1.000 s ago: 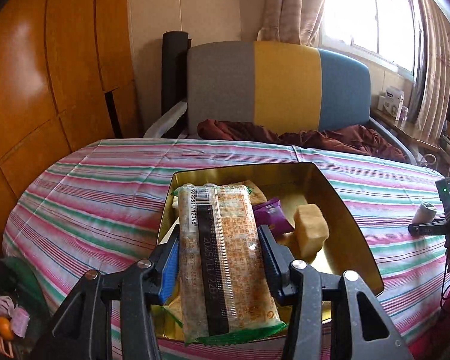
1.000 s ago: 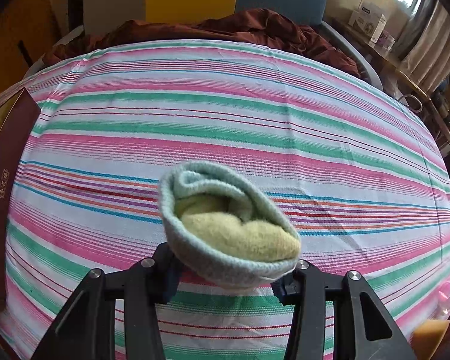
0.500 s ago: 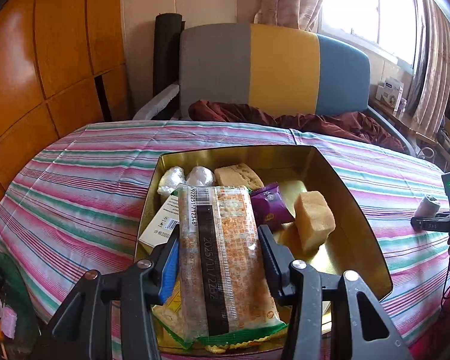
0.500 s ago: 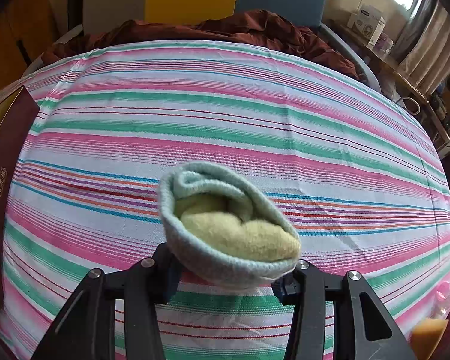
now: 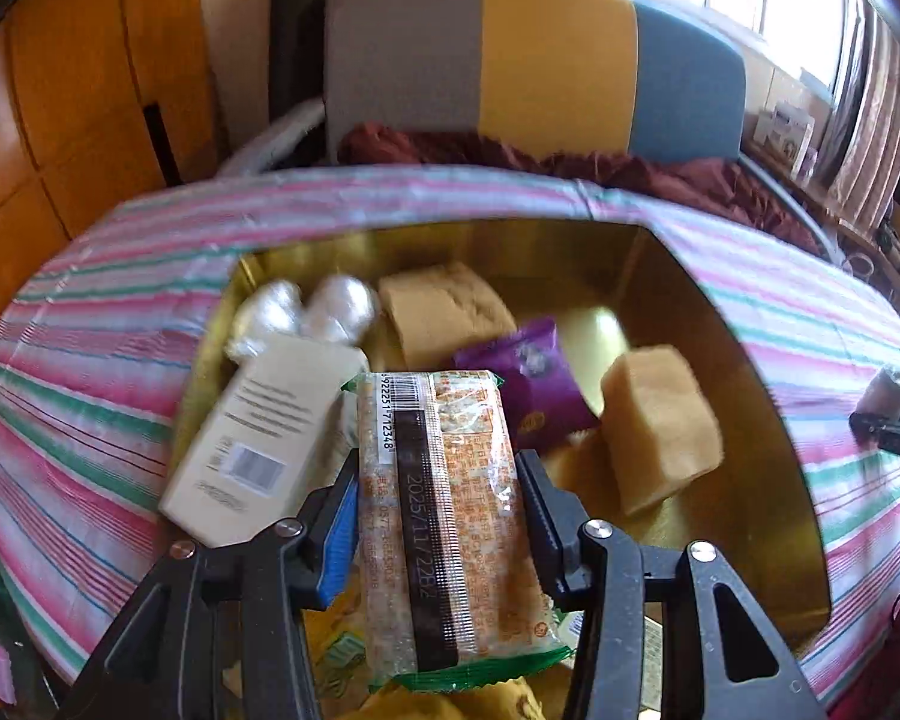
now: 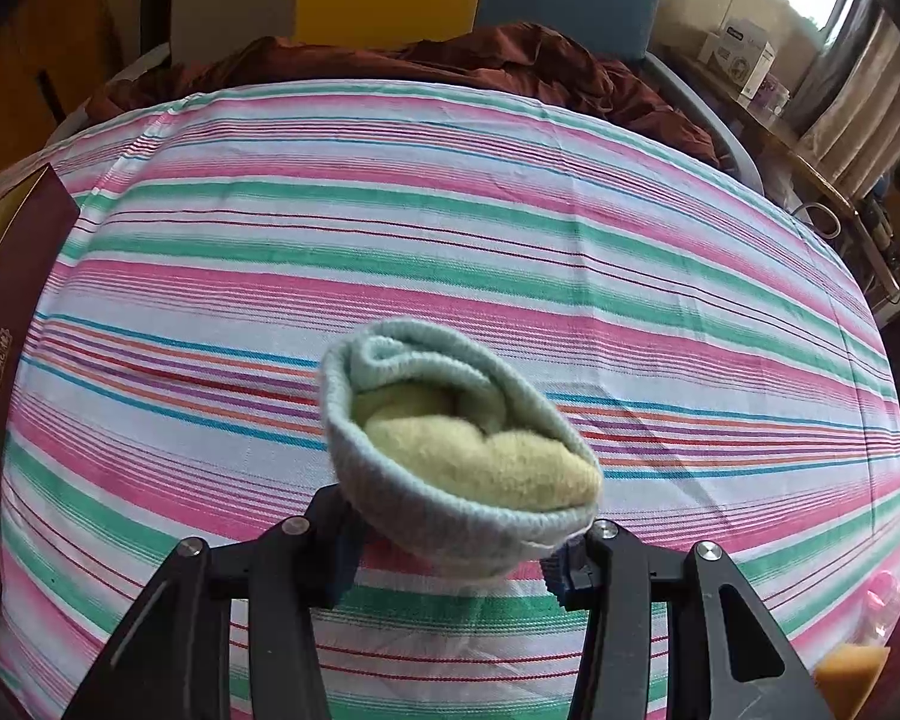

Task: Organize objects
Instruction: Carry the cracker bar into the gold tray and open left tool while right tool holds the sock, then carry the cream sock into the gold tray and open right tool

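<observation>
Striped cloth over the surface [image 6: 450, 228], wide and bare on the right side, crowded on the left. Gold box [image 5: 744, 396] standing open on it, far larger in the left wrist view than a second ago, its inner walls filling most of the frame: left gripper [image 5: 438, 516] carried down and in toward the box.

Inside the box: two tan sponge blocks [image 5: 660, 426], a cream carton [image 5: 258, 432] against the left wall, a purple snack pouch [image 5: 528, 384], two clear-wrapped balls [image 5: 306, 312] in the far left corner. All blurred slightly by the motion.

Left jaws clamped on the long sides of a biscuit packet [image 5: 450, 516], barcode end pointing away, packet hanging over the near part of the box. Likely a few moments from release; free floor shows toward the box's right and far side.

Right gripper [image 6: 450, 552] unchanged across the second, jaws closed on a rolled sock bundle [image 6: 450, 456], pale blue outside, yellow-green within, held above the bare stripes well apart from the box, whose dark red outer wall [image 6: 12, 312] shows at far left. Probably waiting its turn.
</observation>
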The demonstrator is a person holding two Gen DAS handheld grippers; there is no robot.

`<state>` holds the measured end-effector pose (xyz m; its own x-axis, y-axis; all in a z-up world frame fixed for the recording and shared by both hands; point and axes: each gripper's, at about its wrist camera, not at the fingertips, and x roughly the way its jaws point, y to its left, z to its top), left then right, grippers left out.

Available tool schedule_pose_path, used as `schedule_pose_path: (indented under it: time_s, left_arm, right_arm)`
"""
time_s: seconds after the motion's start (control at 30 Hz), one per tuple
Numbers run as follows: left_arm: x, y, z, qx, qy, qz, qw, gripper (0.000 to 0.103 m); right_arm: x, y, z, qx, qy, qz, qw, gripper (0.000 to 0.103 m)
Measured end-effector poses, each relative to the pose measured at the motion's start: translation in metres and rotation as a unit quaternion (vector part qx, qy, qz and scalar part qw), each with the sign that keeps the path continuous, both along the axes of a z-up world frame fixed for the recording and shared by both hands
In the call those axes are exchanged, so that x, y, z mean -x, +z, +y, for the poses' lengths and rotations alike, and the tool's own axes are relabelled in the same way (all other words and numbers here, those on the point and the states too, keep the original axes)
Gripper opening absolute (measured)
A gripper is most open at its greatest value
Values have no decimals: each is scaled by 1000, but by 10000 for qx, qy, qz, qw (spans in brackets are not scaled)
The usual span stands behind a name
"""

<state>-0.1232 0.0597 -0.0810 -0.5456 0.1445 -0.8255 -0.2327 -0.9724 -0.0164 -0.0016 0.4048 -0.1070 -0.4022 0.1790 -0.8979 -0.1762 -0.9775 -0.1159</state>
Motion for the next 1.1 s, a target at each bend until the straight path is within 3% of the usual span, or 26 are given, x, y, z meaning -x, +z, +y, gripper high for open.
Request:
schedule_pose_path:
  time_s: [0.1,0.17,0.4,0.73,0.93,1.1]
  left_arm:
    - [10,-13,3,59,33,-306,9995,48]
    - [9,-10,2,-51,-9,-280,9996,51]
    - [-10,14,-6,28,201,171,9996,62]
    - [-51,64,-29,-108,423,1054,9935,63]
    - [-67,80,-43,-229,561,1248,9903,68]
    - [-74,78,-54,-249,698,1199,9900,68]
  right_arm:
    - [0,0,0,-7,5,0,10000,48]
    - [0,0,0,-9,8,0,10000,48]
    - [0,0,0,-20,5,0,10000,48]
    - [2,11,-7,238,-145,-39,9996,48]
    - [4,54,-72,728,526,530,9945,48]
    - [0,80,-157,1113,1350,852,9809,48]
